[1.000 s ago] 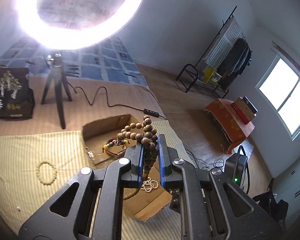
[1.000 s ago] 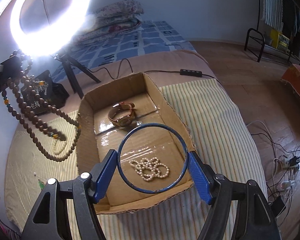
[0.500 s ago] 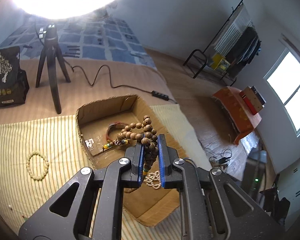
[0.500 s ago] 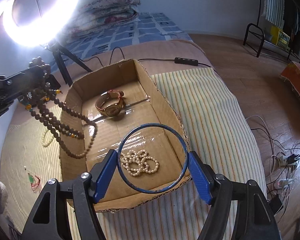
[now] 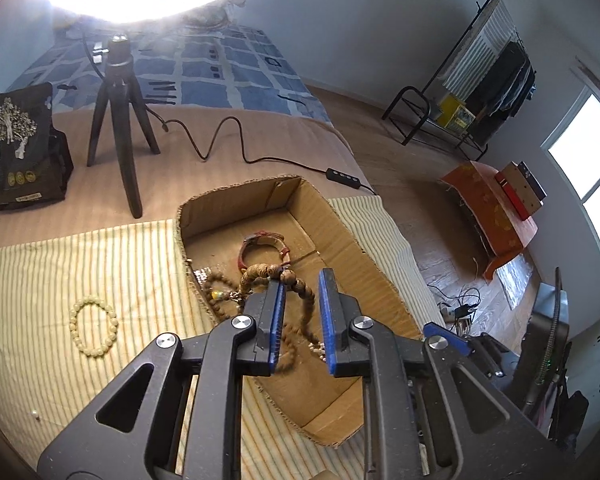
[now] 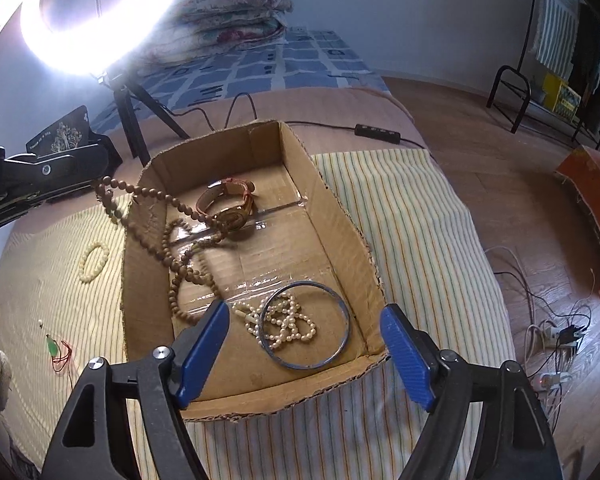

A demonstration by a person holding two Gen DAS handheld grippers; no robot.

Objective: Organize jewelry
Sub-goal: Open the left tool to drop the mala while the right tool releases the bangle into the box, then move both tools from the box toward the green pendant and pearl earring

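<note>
My left gripper hangs over the cardboard box, its jaws opening. The wooden bead necklace runs loosely between the pads and drapes off the left fingertip. In the right wrist view the necklace trails over the box's left wall onto its floor. My right gripper is above the box's near end, jaws opening wide and holding nothing. Below it the blue bangle lies flat on a pearl strand. A watch rests further back in the box.
A cream bead bracelet and a green pendant on red cord lie on the striped cloth left of the box. Behind stand the ring light's tripod, a black bag and a cable switch. The bed's edge drops off at right.
The left gripper came down over the box and its jaws parted, so the necklace sank into the box. The right jaws widened and the bangle fell from them onto the pearls.
</note>
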